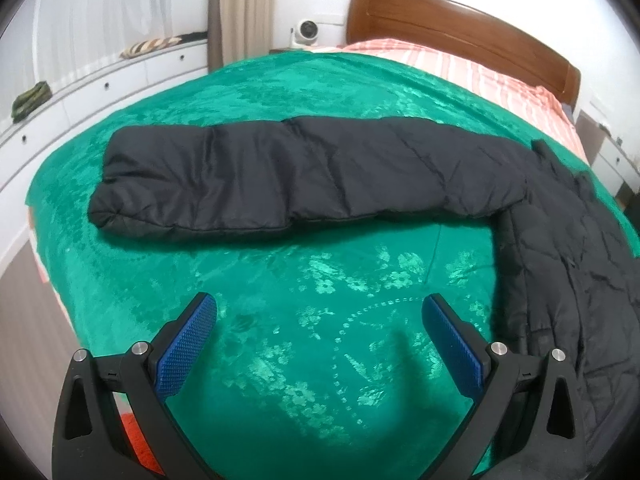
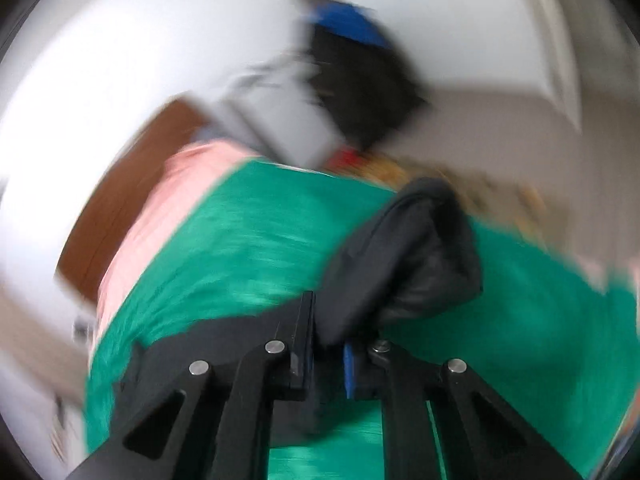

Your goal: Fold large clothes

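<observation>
- Left hand-held gripper [image 1: 320, 316]: jaws spread, nothing held, above the green blanket [image 1: 280, 360].
- Right hand-held gripper [image 2: 329, 344]: pinched on the black padded jacket [image 2: 416, 256]; view motion-blurred.
- Jacket cut off at the frame edge.

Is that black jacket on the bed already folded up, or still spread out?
Partly folded. The black jacket lies as a long doubled strip across the green blanket, one end trailing sideways, and the right tool pinches a bunch.
</observation>
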The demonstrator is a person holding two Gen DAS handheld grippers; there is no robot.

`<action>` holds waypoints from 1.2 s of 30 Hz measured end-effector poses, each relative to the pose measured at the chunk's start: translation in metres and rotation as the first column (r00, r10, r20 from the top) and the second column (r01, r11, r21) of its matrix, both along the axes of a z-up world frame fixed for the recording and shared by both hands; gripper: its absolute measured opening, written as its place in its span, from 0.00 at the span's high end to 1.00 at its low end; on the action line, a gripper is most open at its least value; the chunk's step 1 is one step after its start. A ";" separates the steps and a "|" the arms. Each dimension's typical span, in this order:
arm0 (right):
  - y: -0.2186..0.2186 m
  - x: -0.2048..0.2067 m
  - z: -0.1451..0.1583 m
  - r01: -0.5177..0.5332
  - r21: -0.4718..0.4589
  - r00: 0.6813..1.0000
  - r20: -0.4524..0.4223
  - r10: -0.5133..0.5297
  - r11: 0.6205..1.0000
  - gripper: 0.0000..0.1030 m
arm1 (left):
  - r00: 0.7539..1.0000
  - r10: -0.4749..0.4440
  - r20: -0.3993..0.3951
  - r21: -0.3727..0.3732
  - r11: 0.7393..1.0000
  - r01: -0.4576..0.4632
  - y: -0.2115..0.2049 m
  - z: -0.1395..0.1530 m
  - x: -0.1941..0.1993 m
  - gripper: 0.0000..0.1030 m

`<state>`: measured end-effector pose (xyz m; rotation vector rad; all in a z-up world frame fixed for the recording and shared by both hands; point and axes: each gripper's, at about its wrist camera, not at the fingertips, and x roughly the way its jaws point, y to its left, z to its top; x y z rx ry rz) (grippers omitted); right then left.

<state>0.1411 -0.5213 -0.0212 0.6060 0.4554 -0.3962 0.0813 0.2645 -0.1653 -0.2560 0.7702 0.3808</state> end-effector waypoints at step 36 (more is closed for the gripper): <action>0.415 -0.086 -0.063 -0.717 -0.466 0.639 -0.144 0.755 0.518 0.07 | 0.997 -0.063 -0.038 0.063 0.996 0.066 -0.019 -0.007 0.005 0.00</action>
